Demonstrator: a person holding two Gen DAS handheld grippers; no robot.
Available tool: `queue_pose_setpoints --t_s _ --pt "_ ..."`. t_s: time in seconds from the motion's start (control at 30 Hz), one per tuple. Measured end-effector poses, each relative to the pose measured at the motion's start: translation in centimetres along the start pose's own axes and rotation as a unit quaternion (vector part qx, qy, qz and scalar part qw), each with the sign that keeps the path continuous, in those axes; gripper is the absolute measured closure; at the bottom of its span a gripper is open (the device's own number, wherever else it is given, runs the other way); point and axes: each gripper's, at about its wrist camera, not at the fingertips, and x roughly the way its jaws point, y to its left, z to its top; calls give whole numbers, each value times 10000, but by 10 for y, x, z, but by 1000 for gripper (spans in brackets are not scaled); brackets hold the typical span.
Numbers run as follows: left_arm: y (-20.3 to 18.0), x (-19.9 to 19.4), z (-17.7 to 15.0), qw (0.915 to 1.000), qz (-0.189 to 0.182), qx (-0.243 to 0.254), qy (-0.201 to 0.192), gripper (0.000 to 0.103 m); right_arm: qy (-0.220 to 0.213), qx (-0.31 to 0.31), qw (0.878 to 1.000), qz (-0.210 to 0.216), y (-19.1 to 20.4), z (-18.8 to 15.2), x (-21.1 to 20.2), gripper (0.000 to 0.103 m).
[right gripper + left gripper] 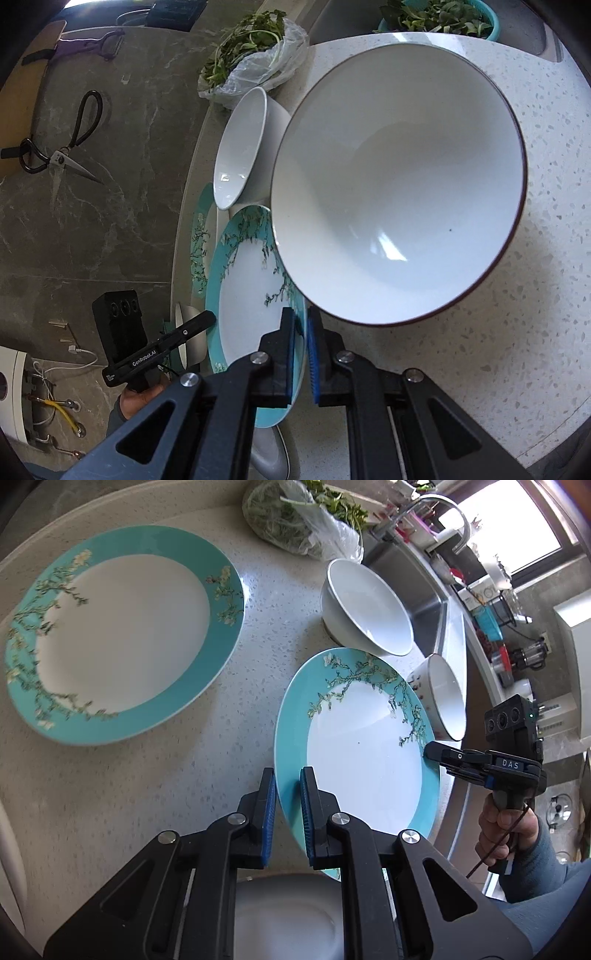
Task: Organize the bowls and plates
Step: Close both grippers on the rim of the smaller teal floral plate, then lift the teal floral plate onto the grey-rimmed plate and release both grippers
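A teal-rimmed floral plate (362, 746) is tilted above the speckled counter (166, 782), held at both rims. My left gripper (288, 812) is shut on its near rim. My right gripper (428, 751) clamps its far rim, and in the right wrist view (301, 354) the jaws straddle the plate (251, 302). A second teal plate (122, 635) lies flat at the left. A white bowl (365, 605) stands behind, and a dark-rimmed bowl (443, 698) sits beside the held plate, large in the right wrist view (399, 184).
A bag of greens (299, 517) lies at the back of the counter. A sink (417, 590) is to the right. Another white dish (284, 919) sits under my left gripper. Scissors (59, 147) lie on the floor.
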Motion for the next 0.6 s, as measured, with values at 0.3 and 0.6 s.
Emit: queue_pose_setpoints --t_s 0.3,0.6 --pt "-1 -51 -32 9985 2 -235 -498 92 89 -425 9988 214 40 -12 -7 92" --pt "12 -116 -89 9924 151 -681 -1018 92 463 -995 9930 432 89 -40 -1 92"
